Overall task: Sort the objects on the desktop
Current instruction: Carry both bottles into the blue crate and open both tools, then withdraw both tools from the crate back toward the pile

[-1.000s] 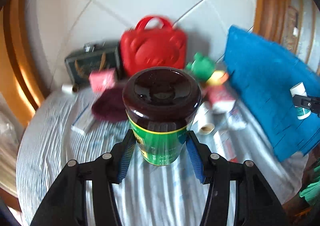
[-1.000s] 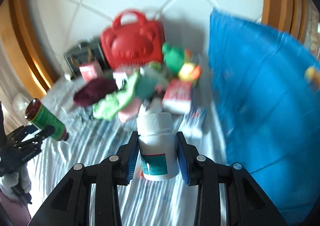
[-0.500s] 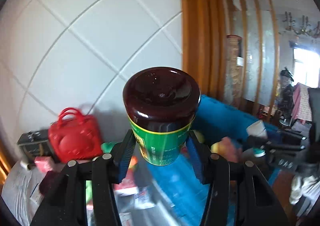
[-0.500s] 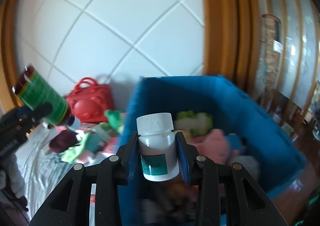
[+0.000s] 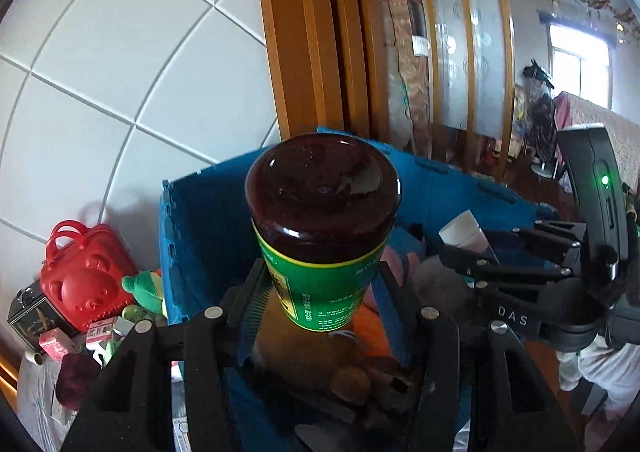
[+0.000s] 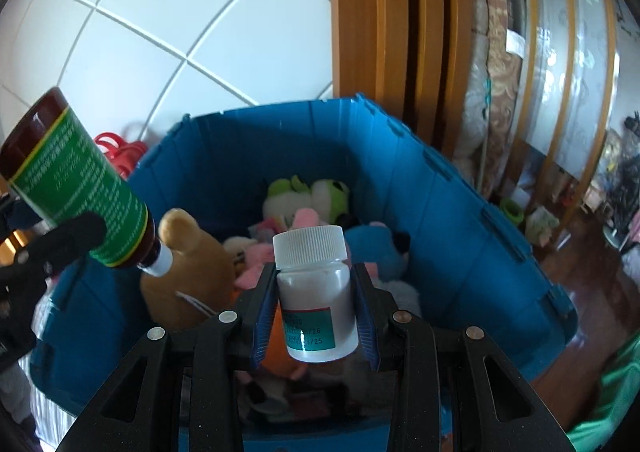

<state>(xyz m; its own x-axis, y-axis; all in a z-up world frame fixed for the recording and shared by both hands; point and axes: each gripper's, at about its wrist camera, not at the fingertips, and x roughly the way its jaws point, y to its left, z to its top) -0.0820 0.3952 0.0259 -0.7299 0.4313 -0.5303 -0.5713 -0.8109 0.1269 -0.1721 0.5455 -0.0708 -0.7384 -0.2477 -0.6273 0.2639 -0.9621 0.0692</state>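
Observation:
My left gripper is shut on a brown bottle with a green label, held upside down over the blue bin; the bottle also shows in the right wrist view. My right gripper is shut on a white pill bottle with a teal label, held above the blue bin. The right gripper also shows in the left wrist view. The bin holds several plush toys, among them a brown bear.
A red bear-shaped bag, a dark box, a green plush and small packets lie on the cloth-covered table left of the bin. Wooden door frames stand behind the bin.
Both grippers swung right from above the table to above the blue bin, each still holding its bottle. The bin's inside with the plush toys has come into view.

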